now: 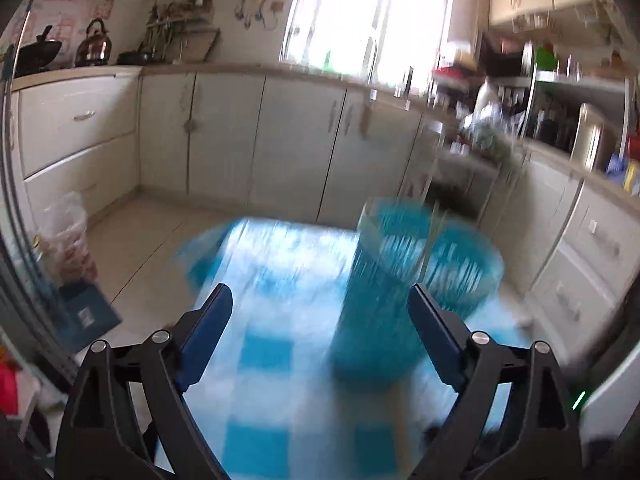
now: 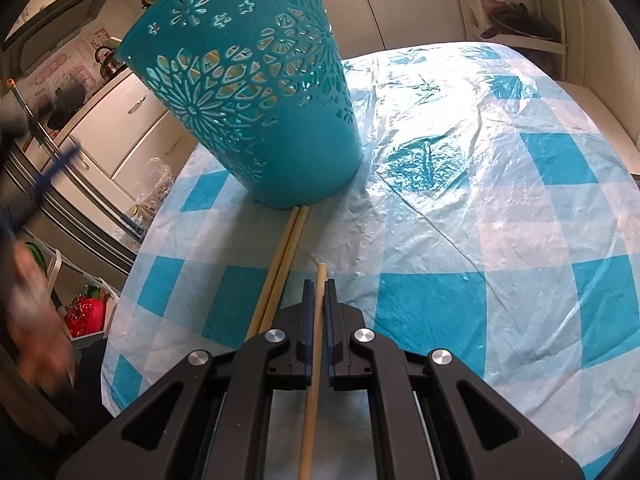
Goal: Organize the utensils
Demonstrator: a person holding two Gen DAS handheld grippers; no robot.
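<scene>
A teal perforated holder [image 2: 256,92] stands on the blue-and-white checked tablecloth [image 2: 500,200]. My right gripper [image 2: 319,284] is shut on a single wooden chopstick [image 2: 314,352] just in front of the holder. Two more chopsticks [image 2: 282,268] lie side by side on the cloth, their tips touching the holder's base. In the blurred left wrist view the holder [image 1: 376,304] stands ahead and slightly right. My left gripper [image 1: 320,300] is open and empty above the cloth [image 1: 264,348], just left of the holder. Sticks [image 1: 430,236] seem to lean inside the holder.
Kitchen cabinets [image 1: 224,136] and a counter with a kettle [image 1: 94,44] run along the far wall. A cluttered shelf [image 1: 560,92] stands to the right. A plastic bag [image 1: 66,236] sits on the floor at left. The table's edge [image 2: 132,280] curves at left.
</scene>
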